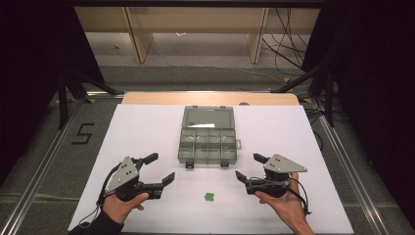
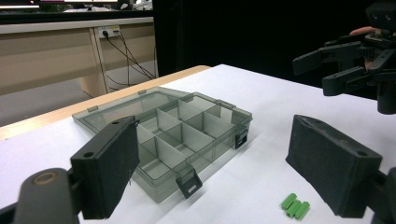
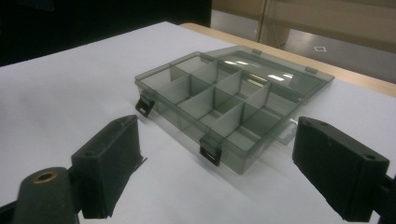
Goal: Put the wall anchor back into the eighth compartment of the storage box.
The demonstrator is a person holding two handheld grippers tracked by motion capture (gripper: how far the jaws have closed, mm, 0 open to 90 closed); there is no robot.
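Lying open at mid-table, the grey box (image 1: 208, 142) has its lid folded flat toward the far edge and its two latches facing me; lid and tray together run longest away from me. A green piece (image 1: 209, 197) sits near my edge, between my grippers and well apart from the box. My left gripper (image 1: 159, 169) and right gripper (image 1: 248, 167) both stand wide, holding nothing. White sheet (image 1: 147, 127) covers the table; beyond are grey floor, wooden furniture legs, cables and black curtains.
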